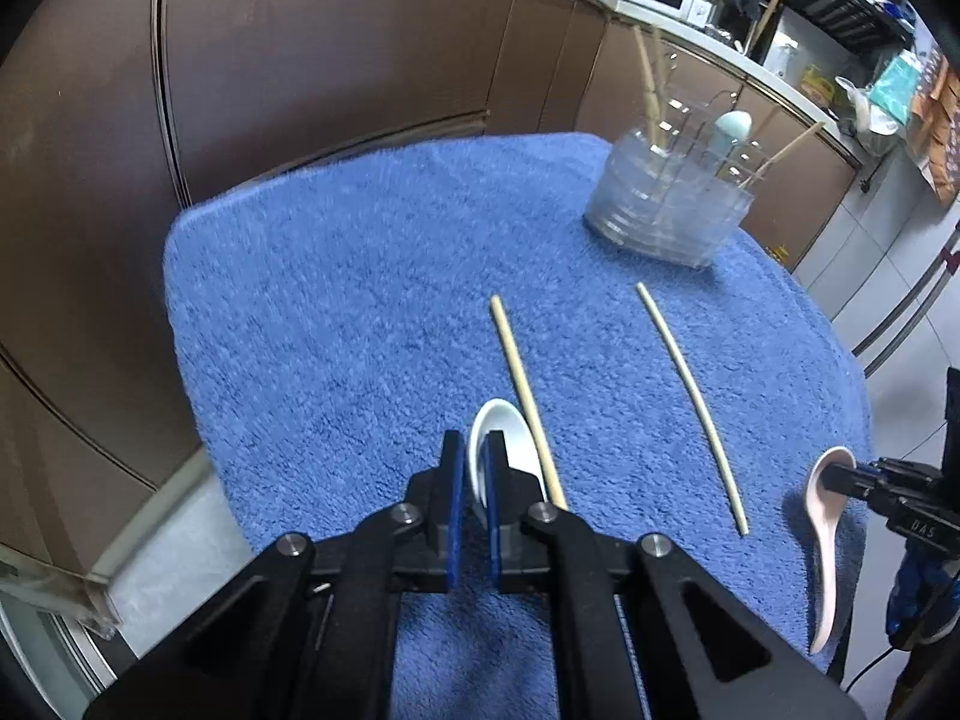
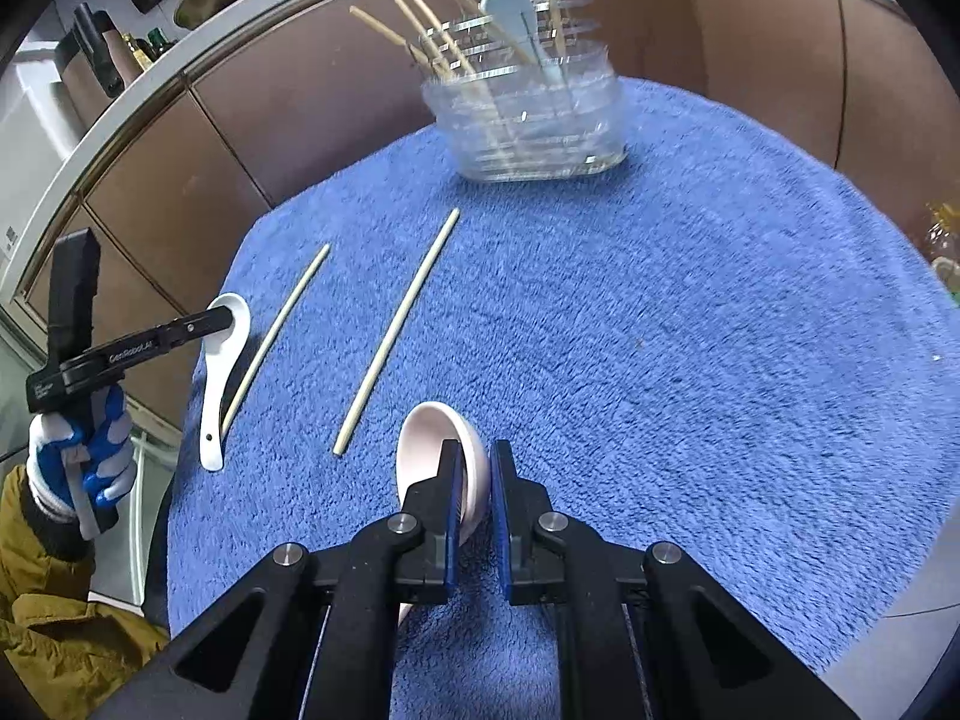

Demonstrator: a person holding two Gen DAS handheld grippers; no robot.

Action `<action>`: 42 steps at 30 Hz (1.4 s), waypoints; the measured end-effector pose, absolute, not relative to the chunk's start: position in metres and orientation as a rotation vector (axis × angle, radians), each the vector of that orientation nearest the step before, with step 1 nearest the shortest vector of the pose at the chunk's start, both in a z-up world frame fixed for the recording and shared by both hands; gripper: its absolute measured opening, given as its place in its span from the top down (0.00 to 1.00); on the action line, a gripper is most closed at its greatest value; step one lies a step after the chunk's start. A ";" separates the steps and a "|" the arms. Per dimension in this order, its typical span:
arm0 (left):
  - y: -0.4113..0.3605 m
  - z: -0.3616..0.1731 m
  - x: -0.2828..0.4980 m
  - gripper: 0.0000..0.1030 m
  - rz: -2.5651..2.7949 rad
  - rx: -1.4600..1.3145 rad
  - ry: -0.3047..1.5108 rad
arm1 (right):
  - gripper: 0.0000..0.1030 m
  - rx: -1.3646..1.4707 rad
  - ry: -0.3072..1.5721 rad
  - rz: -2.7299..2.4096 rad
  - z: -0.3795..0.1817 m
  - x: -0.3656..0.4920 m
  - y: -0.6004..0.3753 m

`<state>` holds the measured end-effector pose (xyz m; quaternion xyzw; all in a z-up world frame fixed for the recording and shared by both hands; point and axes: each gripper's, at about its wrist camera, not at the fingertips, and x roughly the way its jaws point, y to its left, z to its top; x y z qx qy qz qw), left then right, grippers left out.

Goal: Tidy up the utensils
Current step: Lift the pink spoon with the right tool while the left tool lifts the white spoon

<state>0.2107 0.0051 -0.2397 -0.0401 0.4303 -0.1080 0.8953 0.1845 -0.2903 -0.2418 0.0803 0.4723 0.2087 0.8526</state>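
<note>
Utensils lie on a blue towel [image 1: 360, 300]: two chopsticks side by side, one [image 1: 528, 402] just beside the white spoon [image 1: 510, 450], the other [image 1: 690, 408] further right. The left gripper [image 1: 474, 468] has its fingers closed on the rim of the white spoon's bowl, near edge of the towel. The right gripper [image 2: 474, 480] is clamped on the rim of the pink spoon [image 2: 432, 450]. At the far side stands a clear holder [image 2: 528, 114] with chopsticks and a pale blue spoon [image 2: 510, 12] inside.

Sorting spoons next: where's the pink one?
The pink spoon lies at the towel's near edge, its bowl between the right gripper's fingers, right of both chopsticks.
</note>
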 end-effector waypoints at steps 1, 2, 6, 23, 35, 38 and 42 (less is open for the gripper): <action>0.003 -0.235 0.208 0.95 -0.216 -0.065 0.874 | 0.91 0.167 0.980 0.432 -0.238 0.183 -0.291; 0.000 -0.231 0.204 0.95 -0.212 -0.050 0.857 | 0.91 0.166 0.967 0.426 -0.234 0.182 -0.292; -0.009 -0.214 0.193 0.95 -0.204 0.001 0.800 | 0.91 0.165 0.919 0.399 -0.221 0.175 -0.290; -0.038 -0.161 0.134 0.95 -0.217 0.112 0.610 | 0.91 0.144 0.749 0.305 -0.172 0.146 -0.285; -0.050 -0.147 0.114 0.95 -0.211 0.152 0.544 | 0.91 0.136 0.664 0.235 -0.155 0.131 -0.293; -0.053 -0.146 0.111 0.95 -0.202 0.159 0.534 | 0.91 0.150 0.648 0.221 -0.154 0.131 -0.298; -0.055 -0.146 0.115 0.95 -0.197 0.161 0.530 | 0.91 0.150 0.634 0.206 -0.154 0.132 -0.302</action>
